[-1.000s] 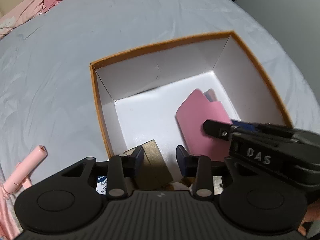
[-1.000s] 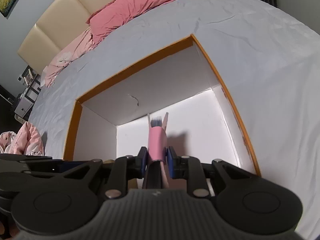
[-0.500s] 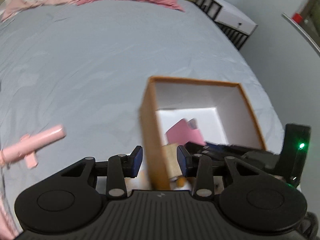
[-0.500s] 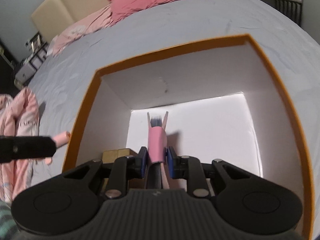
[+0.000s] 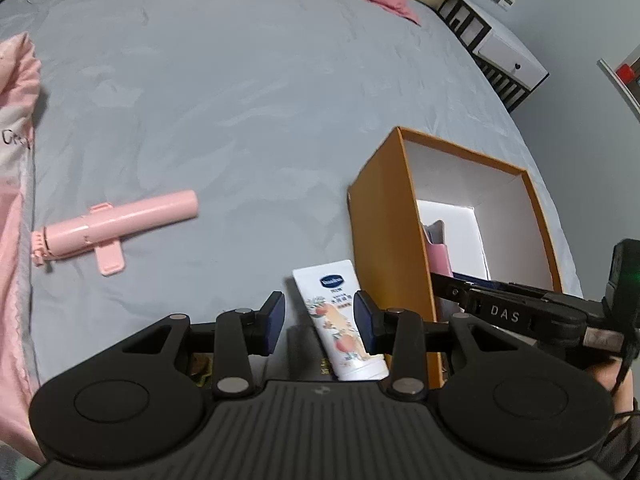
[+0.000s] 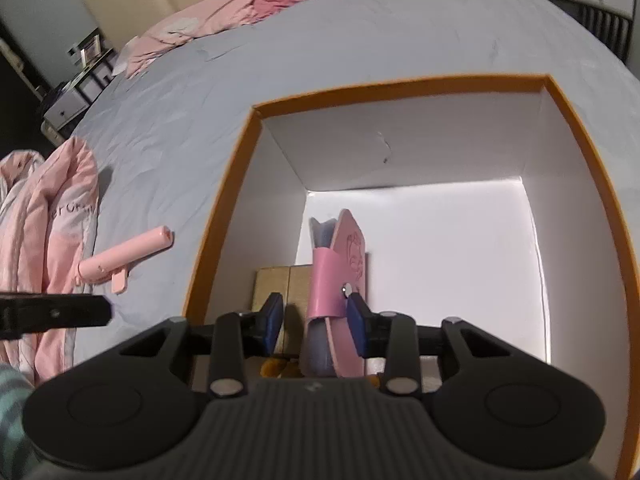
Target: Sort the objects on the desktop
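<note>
You are working over a bed with a smooth grey sheet (image 5: 248, 92), pink pillows at its head and a pink garment bunched along one side. Your right tool (image 6: 314, 322) hangs inside the orange cardboard box with white inner walls (image 6: 400, 144), and its jaws are opening: a second ago they pinched the pink leather pouch with the blue insert (image 6: 340, 276), and now there is a clear gap at the left pad while the pouch leans against the right one. It stands on the box floor, straight ahead of the tool, with a tan cardboard block (image 6: 280, 280) just to the left of it. I judge that item delivered; you can draw the tool out once the pouch is clear of it.

Your left tool (image 5: 320, 322) has swung away from the box, which now sits off to its right, and hangs over the sheet with its jaws spread and nothing held. The white cream tube printed with peaches (image 5: 340, 320) lies flat between and below the pads, so it looks like the next pick. The pink plastic selfie stick (image 5: 116, 224) lies further out to the tool's left, still to be sorted.
</note>
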The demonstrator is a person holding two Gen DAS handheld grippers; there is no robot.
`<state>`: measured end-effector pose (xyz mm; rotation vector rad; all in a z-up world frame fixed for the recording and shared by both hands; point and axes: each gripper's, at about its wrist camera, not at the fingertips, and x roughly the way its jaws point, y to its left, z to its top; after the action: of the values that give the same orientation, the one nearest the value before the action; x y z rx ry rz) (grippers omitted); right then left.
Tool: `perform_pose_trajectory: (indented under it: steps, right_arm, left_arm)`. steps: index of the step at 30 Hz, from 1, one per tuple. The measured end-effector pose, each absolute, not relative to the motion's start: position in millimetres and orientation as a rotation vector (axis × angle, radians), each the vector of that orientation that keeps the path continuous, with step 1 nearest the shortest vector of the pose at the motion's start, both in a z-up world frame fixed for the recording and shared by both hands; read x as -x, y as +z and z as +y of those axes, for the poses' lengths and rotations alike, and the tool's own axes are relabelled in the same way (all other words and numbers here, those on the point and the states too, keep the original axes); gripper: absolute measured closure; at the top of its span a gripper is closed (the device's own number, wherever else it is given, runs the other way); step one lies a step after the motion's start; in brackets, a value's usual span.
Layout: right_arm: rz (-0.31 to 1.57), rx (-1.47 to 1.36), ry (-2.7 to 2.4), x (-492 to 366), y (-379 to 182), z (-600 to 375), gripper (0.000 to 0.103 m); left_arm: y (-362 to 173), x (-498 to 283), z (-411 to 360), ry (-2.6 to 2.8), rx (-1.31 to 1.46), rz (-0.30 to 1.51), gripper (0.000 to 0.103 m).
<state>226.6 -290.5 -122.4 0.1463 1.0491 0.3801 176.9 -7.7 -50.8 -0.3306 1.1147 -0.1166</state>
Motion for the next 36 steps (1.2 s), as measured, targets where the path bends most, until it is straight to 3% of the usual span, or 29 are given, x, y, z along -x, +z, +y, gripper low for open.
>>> perform_pose_trajectory:
  steps: [16,23,25,28,36]
  right_arm:
    - [1.019,-0.053,0.312,-216,-110,-279,0.064]
    - [0.881,-0.073,0.390,-165,-66,-268,0.064]
    - [0.861,-0.056,0.464,-145,-55,-254,0.065]
    - [0.854,0.011,0.543,-119,-49,-226,0.069]
    - [0.902,0.378,0.581,-102,-73,-162,0.070]
  left_arm:
    - [-46,-147,22,-0.105,0.310,1.105,0.060]
    - [-55,-112,51,-0.036,0.291,1.163,0.059]
    - [-58,-105,57,-0.034,0.286,1.179,0.054]
    - [-66,-97,62,-0.049,0.289,1.211,0.054]
    - [-82,-109,55,-0.148,0.372,1.192,0.054]
